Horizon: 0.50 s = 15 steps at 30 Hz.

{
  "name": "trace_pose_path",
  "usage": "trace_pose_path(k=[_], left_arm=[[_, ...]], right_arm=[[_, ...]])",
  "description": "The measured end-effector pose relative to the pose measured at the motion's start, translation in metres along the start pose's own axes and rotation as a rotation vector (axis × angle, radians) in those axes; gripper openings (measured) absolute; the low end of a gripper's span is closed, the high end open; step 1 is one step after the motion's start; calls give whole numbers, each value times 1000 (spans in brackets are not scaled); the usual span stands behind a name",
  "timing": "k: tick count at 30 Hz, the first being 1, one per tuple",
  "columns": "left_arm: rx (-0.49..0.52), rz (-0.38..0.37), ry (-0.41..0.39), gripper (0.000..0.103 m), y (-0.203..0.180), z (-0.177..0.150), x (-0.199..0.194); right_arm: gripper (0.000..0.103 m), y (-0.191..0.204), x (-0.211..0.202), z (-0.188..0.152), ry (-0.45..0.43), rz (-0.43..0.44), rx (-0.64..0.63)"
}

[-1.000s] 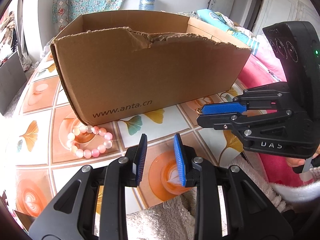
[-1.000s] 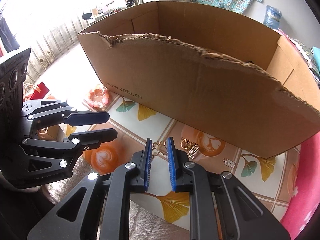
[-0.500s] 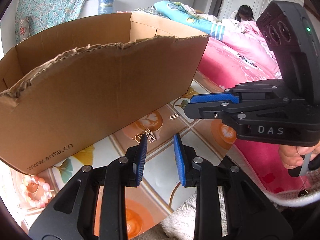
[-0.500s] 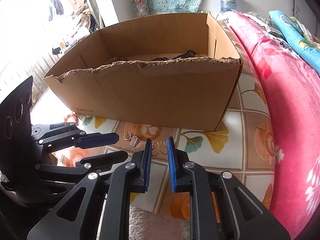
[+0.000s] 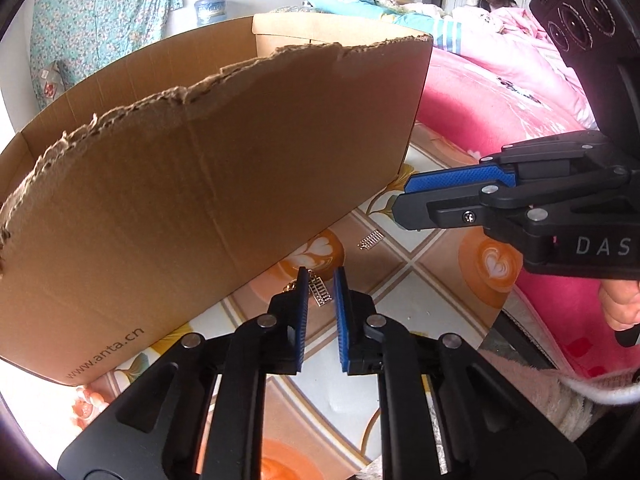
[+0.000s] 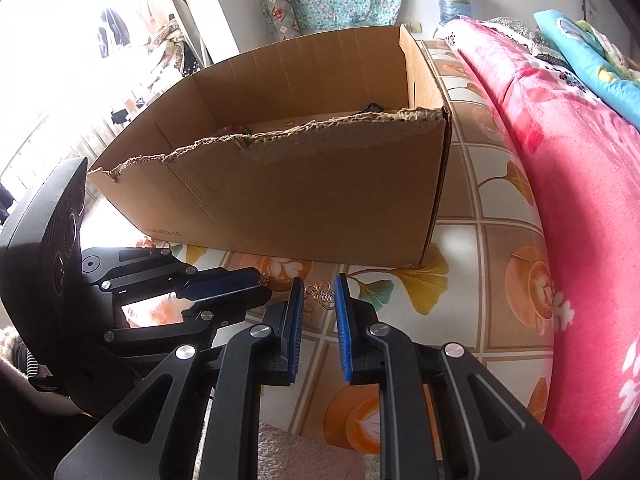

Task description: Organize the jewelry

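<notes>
The left gripper (image 5: 321,280) is pointing down at the tabletop (image 5: 408,240), just in front of the near wall of the cardboard box (image 5: 200,200). Its jaws have just been closing, and a small gold charm (image 5: 320,292), shaped like a little ladder, is sitting between the blue pads (image 5: 303,304). The pads are looking pressed on its two sides, so the gripper is clamping it, low over the cloth with printed cups and leaves.

The right gripper (image 6: 318,290) is hanging near the front right corner of the box (image 6: 300,200). Its jaws are standing only a little apart, and they are pinching a gold wire ornament (image 6: 320,294) at the fingertips. In the left wrist view this gripper (image 5: 400,200) is showing from the side, with a person's hand (image 5: 618,308) holding its handle.

A small silver piece (image 5: 370,239) is lying free on the tabletop between the two grippers, near the box wall. Some pink beads (image 5: 86,402) are showing at the front left corner of the box. Over the torn rim, dark items (image 6: 372,107) are lying inside the box. A pink blanket (image 6: 580,200) is running along the right edge of the tabletop.
</notes>
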<state>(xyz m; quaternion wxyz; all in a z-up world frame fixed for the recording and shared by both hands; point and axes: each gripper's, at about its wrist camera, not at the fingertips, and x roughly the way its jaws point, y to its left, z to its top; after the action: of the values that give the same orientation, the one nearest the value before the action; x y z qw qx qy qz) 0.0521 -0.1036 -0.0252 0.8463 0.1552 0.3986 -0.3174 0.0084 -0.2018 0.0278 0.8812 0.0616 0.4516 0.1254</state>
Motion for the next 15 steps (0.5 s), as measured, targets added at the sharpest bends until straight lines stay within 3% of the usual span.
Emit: trace_pose_path(k=[9,15], left_arm=[[95,68,9,2,-15,-15,-9],[76,55,11,0,-11,-19,-13]], right_arm=[[16,2,-2,0,-16,-6,0],[16,8,-7,-3,-30,-9,-11]])
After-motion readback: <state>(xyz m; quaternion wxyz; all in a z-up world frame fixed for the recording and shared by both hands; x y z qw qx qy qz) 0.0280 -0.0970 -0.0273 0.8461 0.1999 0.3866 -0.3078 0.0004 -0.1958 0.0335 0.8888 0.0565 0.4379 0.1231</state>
